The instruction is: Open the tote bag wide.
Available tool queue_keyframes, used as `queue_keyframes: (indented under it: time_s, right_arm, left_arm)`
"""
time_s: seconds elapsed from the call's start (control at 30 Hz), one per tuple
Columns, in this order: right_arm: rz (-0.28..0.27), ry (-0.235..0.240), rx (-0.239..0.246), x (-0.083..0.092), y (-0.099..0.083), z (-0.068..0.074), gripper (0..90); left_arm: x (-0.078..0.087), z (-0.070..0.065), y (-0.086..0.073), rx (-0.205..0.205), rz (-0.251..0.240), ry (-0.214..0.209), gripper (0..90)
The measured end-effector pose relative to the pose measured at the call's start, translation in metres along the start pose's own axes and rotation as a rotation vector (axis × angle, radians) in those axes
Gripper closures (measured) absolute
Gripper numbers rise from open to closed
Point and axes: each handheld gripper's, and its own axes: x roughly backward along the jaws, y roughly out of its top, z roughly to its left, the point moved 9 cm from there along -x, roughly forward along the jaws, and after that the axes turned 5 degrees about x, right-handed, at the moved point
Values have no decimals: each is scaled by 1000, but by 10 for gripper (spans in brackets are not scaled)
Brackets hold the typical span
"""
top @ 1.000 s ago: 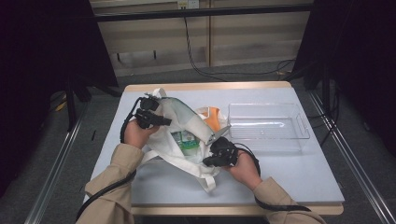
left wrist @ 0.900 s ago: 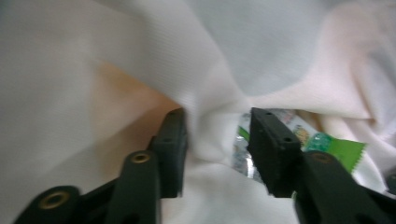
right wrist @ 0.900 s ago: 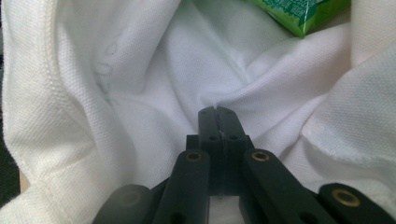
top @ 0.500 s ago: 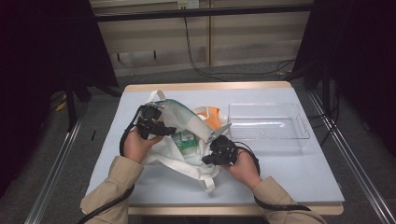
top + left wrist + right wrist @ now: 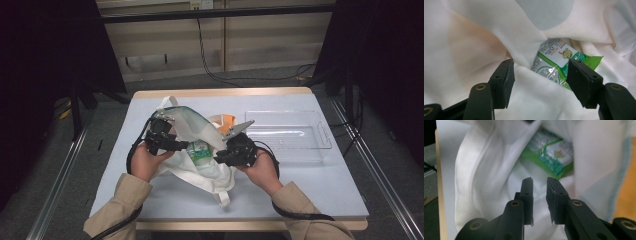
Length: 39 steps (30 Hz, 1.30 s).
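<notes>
A white cloth bag [image 5: 200, 170] with grey-blue dots lies in the middle of the table, its mouth gaping. Inside lies a green snack packet [image 5: 200, 150]. My left gripper [image 5: 184, 145] is at the bag's left side and points into the mouth. Its jaws have just been opening and stand wide; a loose fold of bag cloth [image 5: 474, 37] and the packet [image 5: 554, 62] lie ahead of them, unpressed. My right gripper [image 5: 218, 158] hovers at the bag's right side. Its jaws [image 5: 539, 182] have just been opening to a narrow gap with nothing between them, above the bag cloth [image 5: 481, 182] and the packet [image 5: 551, 152].
A clear plastic tray [image 5: 320, 135] stands on the table right of the bag. An orange item [image 5: 227, 121] sits at the bag's far right edge. A bag handle [image 5: 222, 197] trails toward the table's front edge. Cables hang behind the table.
The left gripper has slid a little toward the person along the bag's left side and its jaws have spread. The right gripper has lifted off the bag.
</notes>
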Motion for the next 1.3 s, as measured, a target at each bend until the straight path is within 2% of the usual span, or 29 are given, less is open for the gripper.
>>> queue_keyframes:
  time_s: [0.03, 0.23, 0.43, 0.47, 0.5, 0.53, 0.7, 0.77, 0.83, 0.9, 0.93, 1.03, 1.07, 1.1, 1.2, 1.3]
  right_arm:
    - [-4, -13, 9, 2, 3, -3, 754]
    - [0, -67, 11, 5, 17, -22, 731]
    - [-5, -105, 11, 1, 26, -34, 718]
    - [-6, -113, 18, 1, 27, -36, 714]
    - [-7, -123, 19, 1, 27, -38, 711]
    - [-5, -127, 14, 0, 28, -40, 711]
    - [-29, -152, 21, 0, 33, -50, 695]
    - [-26, -167, 20, 0, 33, -54, 689]
    - [-27, -166, 21, 0, 33, -57, 685]
    - [-26, -169, 12, -1, 32, -59, 685]
    - [-29, -170, 17, -1, 33, -60, 686]
    - [-32, -178, 15, 0, 34, -62, 704]
    - [-36, -187, 18, 1, 35, -64, 717]
    - [-29, -189, 19, 1, 35, -65, 730]
    - [-24, -210, 16, 2, 36, -72, 759]
    - [-16, -223, 14, 0, 36, -78, 782]
  left_arm:
    - [-1, -2, -1, 3, -4, -10, 392]
    - [-10, -2, -10, -10, 25, 7, 383]
    - [-15, -1, -15, 7, 42, -19, 401]
    - [-15, -1, -16, 0, 54, -5, 412]
    - [-15, -2, -17, -11, 59, -20, 426]
    - [-16, -2, -17, -20, 55, -11, 433]
    - [-20, -4, -20, -72, 69, -4, 584]
    - [-21, -5, -22, -117, 83, -5, 669]
    - [-24, -5, -22, -114, 82, -10, 740]
    - [-25, -6, -21, -93, 77, -30, 850]
    - [-24, -6, -21, -103, 87, -29, 884]
    - [-20, -5, -22, -124, 102, -25, 898]
    - [-19, -6, -22, -108, 88, -31, 899]
    - [-17, -4, -23, -137, 100, -30, 900]
    - [-11, -5, -24, -140, 89, -23, 900]
    - [-5, -5, -26, -156, 104, -27, 900]
